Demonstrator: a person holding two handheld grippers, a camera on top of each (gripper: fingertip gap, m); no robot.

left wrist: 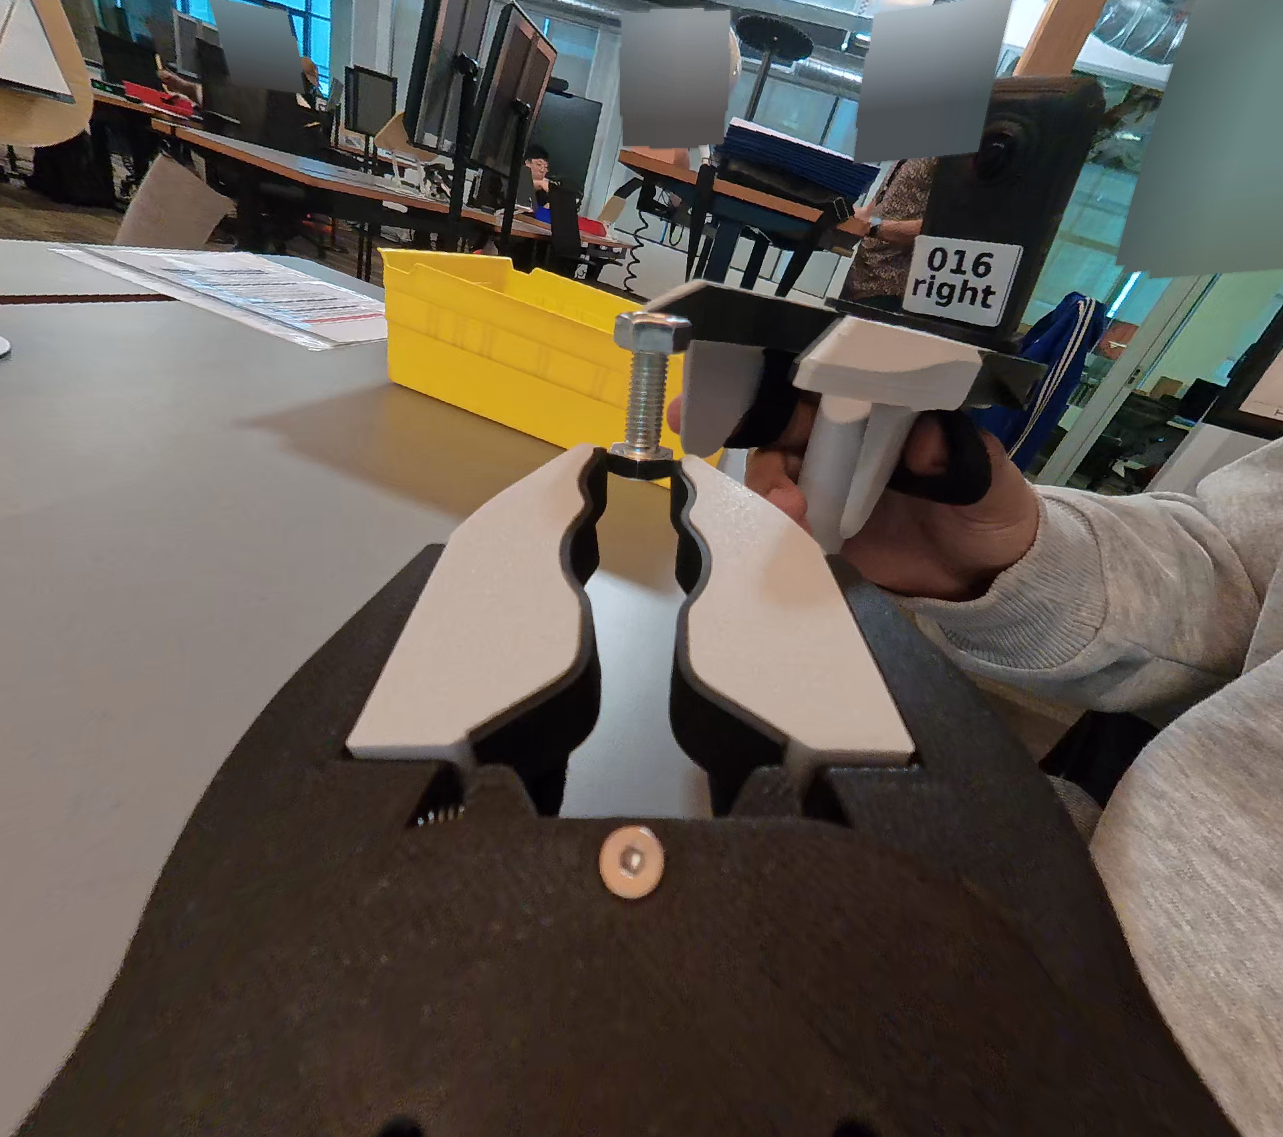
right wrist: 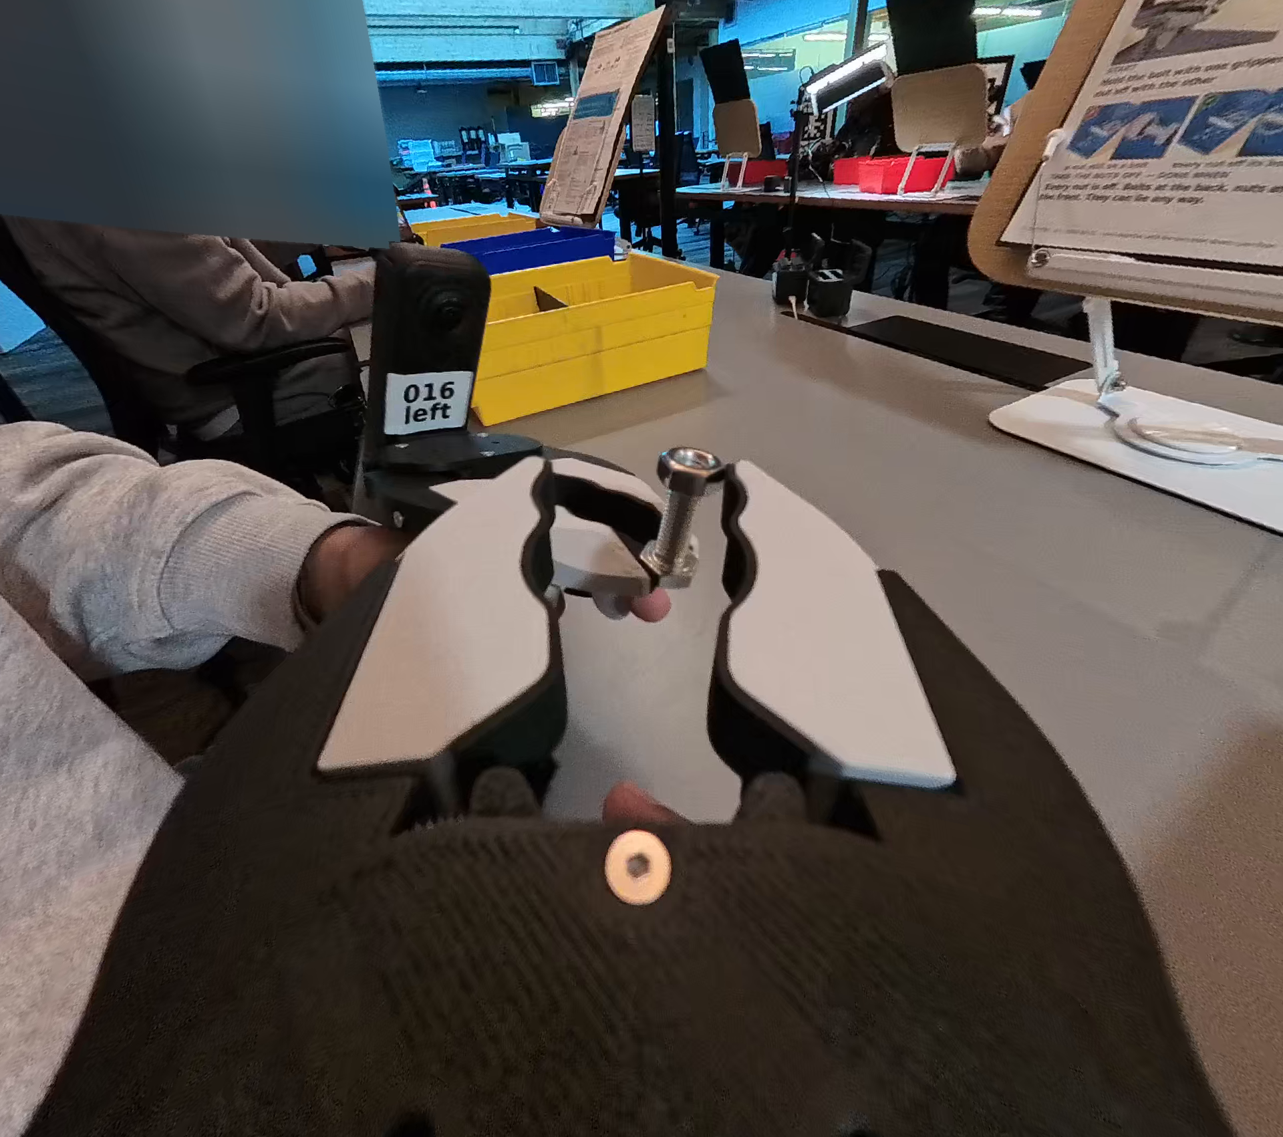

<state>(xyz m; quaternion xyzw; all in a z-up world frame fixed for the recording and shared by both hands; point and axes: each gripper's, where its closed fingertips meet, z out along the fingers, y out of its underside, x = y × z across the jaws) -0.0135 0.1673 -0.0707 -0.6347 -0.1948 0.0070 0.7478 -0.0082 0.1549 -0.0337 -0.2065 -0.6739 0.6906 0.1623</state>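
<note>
Silver and shiny, the bolt (left wrist: 647, 392) stands straight up above the grey table (left wrist: 173, 513). The left claw (left wrist: 637, 466) is pinched tight on the nut (left wrist: 637, 473) at the bottom end of the bolt. The right claw (right wrist: 639, 472) is open, with its two white fingers (right wrist: 798, 617) apart. The bolt's six-sided head (right wrist: 689, 465) sits between their tips, right next to one finger, but I cannot tell if it touches. A hand (left wrist: 923, 520) in a grey sleeve holds the right claw's handle. A yellow bin (left wrist: 486, 340) sits on the table behind the bolt, and a blue bin (right wrist: 527, 246) lies behind the yellow one
</note>
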